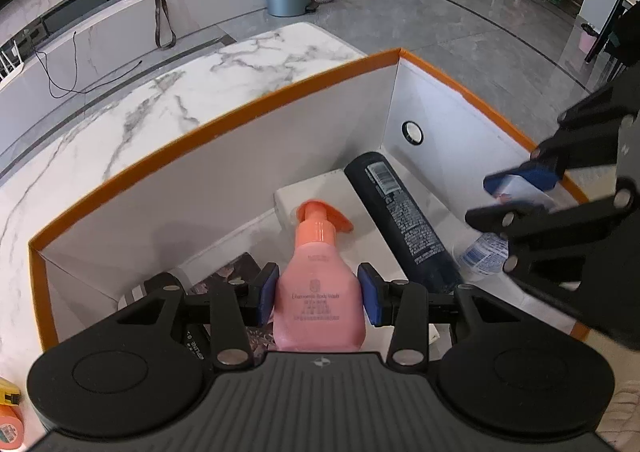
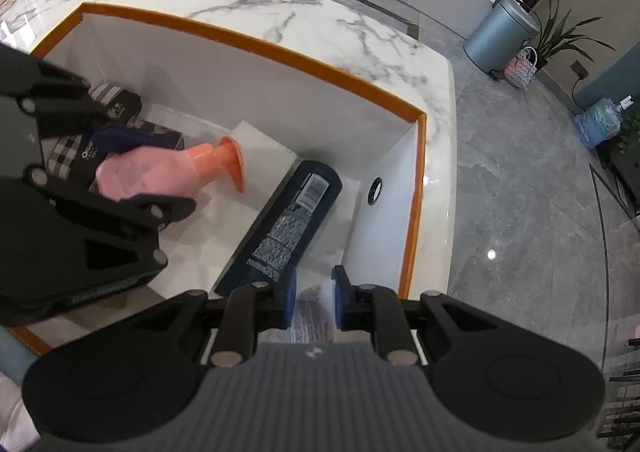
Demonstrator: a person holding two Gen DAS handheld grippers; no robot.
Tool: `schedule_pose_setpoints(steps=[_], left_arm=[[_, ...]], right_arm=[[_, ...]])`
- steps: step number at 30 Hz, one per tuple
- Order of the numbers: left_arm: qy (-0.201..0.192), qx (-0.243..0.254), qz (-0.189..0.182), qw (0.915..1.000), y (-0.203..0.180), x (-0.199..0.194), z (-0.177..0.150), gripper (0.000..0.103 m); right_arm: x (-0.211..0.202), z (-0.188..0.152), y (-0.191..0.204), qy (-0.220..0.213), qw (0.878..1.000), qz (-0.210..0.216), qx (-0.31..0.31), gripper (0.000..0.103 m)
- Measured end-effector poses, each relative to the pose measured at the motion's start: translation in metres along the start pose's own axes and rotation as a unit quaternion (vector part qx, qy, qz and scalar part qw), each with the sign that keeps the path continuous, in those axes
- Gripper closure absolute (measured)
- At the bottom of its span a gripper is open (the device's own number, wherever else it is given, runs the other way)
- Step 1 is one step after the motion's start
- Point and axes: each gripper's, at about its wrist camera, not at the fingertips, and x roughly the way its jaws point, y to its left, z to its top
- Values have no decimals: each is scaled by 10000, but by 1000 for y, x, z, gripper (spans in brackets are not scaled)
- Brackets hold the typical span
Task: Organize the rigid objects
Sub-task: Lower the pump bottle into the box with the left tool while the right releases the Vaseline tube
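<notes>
Presently my left claw (image 1: 318, 294) is clenched on the pink body wash bottle (image 1: 318, 292), both blue pads pressed against its sides. The bottle's orange pump head (image 1: 320, 215) points away from that claw, over a flat white box (image 1: 316, 187) lying on the floor of the orange-rimmed carton (image 1: 224, 119). Bottle and claw are inside the carton's walls, above its floor.

My right claw (image 2: 314, 302) is closed on a clear plastic bottle with a printed label (image 2: 314, 312); the pads pinch it from both sides. How much of this bottle extends beyond the pads I cannot tell from its own camera. In the left view it shows at the right, label (image 1: 484, 252) hanging below the right claw (image 1: 516, 191), near the carton's right wall.

Just ahead and to the left of my right claw lies a dark cylindrical bottle (image 2: 288, 228) with a barcode, resting on its side on the carton floor, its far end near a round grommet hole (image 2: 375, 189) in the end wall. Beneath my left claw lie dark patterned tins (image 2: 120, 105), partly hidden. The carton stands on the white marble desk (image 1: 200, 75).
</notes>
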Motion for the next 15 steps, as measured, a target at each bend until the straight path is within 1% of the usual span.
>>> schedule_pose_setpoints(steps=[3, 5, 6, 7, 9, 11, 12, 15], left_arm=[[-45, 31, -17, 10000, 0, -2, -2, 54], [-155, 77, 8, 9998, 0, -6, -2, 53], [-203, 108, 10, 9997, -1, -9, -2, 49], [-236, 130, -24, 9996, -1, -11, -1, 49], [-267, 156, 12, 9995, -1, -15, 0, 47], [-329, 170, 37, 9993, -1, -20, -1, 45], [-357, 163, 42, 9992, 0, -22, -1, 44], [-505, 109, 78, 9986, 3, -31, -3, 43]], right_arm=[[-2, 2, 2, -34, 10000, 1, 7, 85], [-4, 2, 6, -68, 10000, -15, -49, 84], [-5, 3, 7, -78, 9999, -26, -68, 78], [-6, 3, 8, -99, 9999, -50, -83, 73], [-9, 3, 10, -135, 9997, -156, -151, 72], [-11, 4, 11, -168, 9995, -221, -158, 68], [-12, 4, 10, -186, 9995, -231, -127, 66], [-18, 7, 9, -267, 9993, -233, -72, 62]])
